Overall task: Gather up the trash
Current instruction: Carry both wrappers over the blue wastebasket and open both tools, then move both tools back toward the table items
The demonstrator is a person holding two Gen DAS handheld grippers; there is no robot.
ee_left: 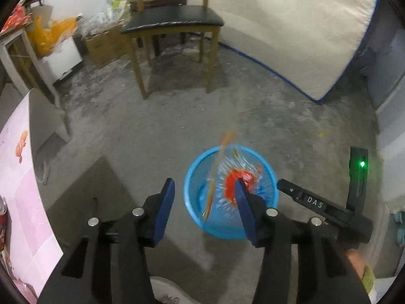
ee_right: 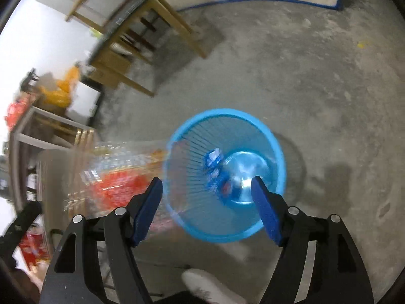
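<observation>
While both grippers, left gripper (ee_left: 205,202) and right gripper (ee_right: 206,197), hang spread apart and empty above the blue basket (ee_right: 278,157) on the floor, a clear red-printed wrapper (ee_left: 238,179) blurs at its rim, seemingly released to fall in.

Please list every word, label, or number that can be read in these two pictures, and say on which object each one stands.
"DAS": white letters on the black body of the right gripper, seen in the left wrist view.
Print on the wrapper falling into the bin: blurred by motion, unreadable.
Print on the red packages at the left edge: too blurred to read.
</observation>
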